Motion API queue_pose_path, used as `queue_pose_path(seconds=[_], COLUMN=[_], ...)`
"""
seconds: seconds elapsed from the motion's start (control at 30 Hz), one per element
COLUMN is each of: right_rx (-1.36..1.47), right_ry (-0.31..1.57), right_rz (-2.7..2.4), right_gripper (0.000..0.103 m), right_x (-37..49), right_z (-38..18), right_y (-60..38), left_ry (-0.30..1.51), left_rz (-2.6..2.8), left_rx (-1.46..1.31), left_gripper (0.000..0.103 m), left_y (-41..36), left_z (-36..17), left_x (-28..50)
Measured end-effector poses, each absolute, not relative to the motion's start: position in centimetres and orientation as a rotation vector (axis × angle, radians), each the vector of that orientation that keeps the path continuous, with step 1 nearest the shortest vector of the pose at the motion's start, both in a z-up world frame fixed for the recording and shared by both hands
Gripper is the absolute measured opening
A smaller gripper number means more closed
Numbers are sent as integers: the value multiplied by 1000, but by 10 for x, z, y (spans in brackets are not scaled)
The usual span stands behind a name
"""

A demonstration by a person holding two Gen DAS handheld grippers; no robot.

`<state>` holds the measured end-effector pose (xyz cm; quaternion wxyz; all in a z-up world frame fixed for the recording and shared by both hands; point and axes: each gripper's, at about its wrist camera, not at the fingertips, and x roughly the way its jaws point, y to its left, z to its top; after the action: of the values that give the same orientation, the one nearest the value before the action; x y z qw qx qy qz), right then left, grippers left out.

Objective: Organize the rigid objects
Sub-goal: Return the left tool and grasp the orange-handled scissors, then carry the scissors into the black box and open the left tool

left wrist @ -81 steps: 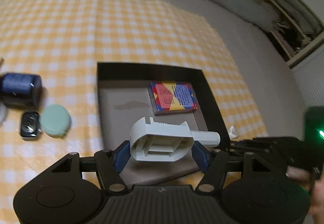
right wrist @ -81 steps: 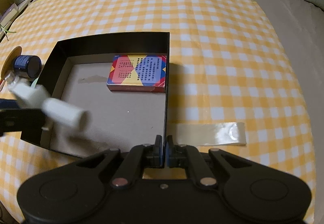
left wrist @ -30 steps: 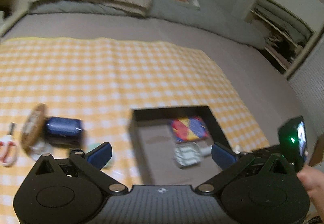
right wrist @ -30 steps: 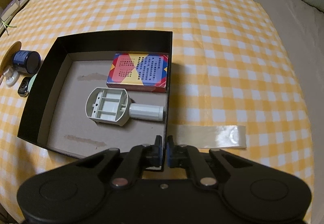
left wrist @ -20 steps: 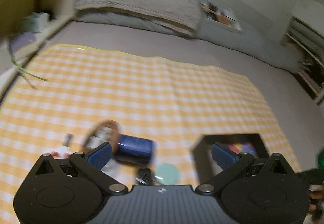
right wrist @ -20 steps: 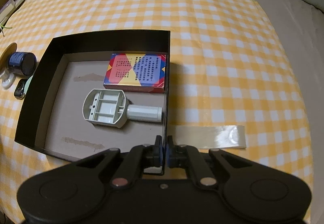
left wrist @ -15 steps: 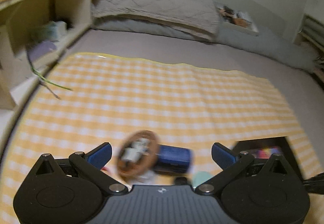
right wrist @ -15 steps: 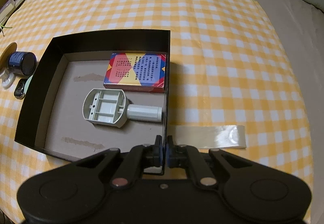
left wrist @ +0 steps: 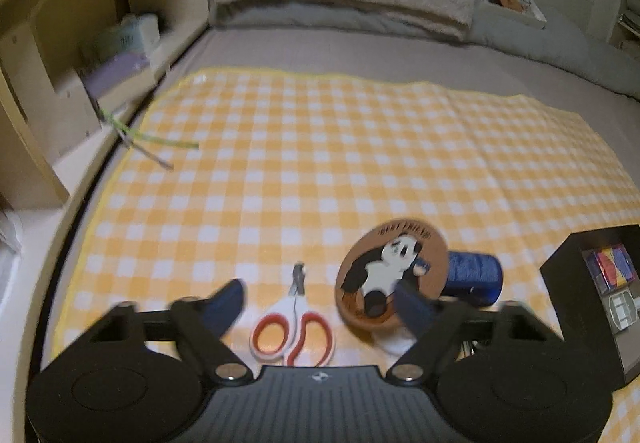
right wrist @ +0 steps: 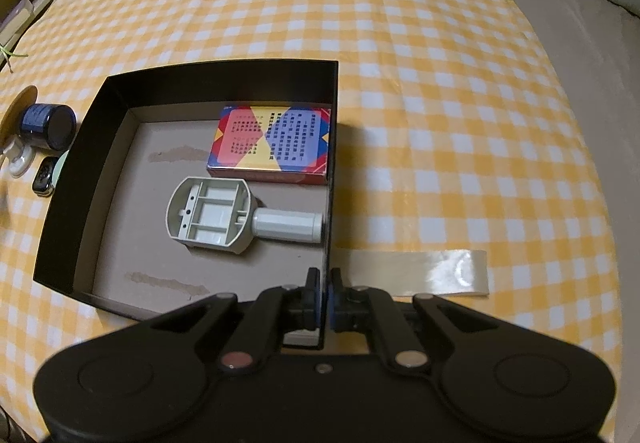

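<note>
Fingers [left wrist: 224, 307] of my left gripper [left wrist: 320, 305] are closing with the scissors [left wrist: 294, 327] between them on the checked cloth [left wrist: 320, 163], not yet touched. Stiff, light, slippery-handled; I'd pinch across the blades' pivot. My right gripper [right wrist: 325, 301] pinches the box [right wrist: 208, 71] wall.

You can read "BEST FRIEND" arched along the top rim of the round brown panda disc [left wrist: 394, 275]. The colourful box [right wrist: 272, 145] in the black tray [right wrist: 80, 147] carries dense printed characters, too small to read.
</note>
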<state>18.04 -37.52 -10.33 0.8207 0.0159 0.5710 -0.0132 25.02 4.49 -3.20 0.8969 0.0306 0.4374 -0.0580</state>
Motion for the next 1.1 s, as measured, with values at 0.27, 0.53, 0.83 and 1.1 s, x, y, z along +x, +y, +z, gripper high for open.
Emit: queue_pose_path(seconds=[0.27, 0.53, 0.83, 1.1], right_rx=[43, 43, 44, 36], right_ry=[1219, 1220, 1230, 1238], right_rz=[-23, -23, -22, -26], right_gripper=[5, 5, 5, 4], right_x=[182, 183, 182, 188], right_z=[-101, -101, -106, -107], right_y=[-377, -377, -370, -370], left_ry=[1035, 1096, 1082, 1025], left_rz=[-130, -125, -93, -11], left_rx=[79, 73, 116, -92], left_gripper=[27, 27, 18, 16], left_y=[57, 62, 53, 77], left_z=[-57, -82, -94, -74], left_x=[259, 265, 268, 267])
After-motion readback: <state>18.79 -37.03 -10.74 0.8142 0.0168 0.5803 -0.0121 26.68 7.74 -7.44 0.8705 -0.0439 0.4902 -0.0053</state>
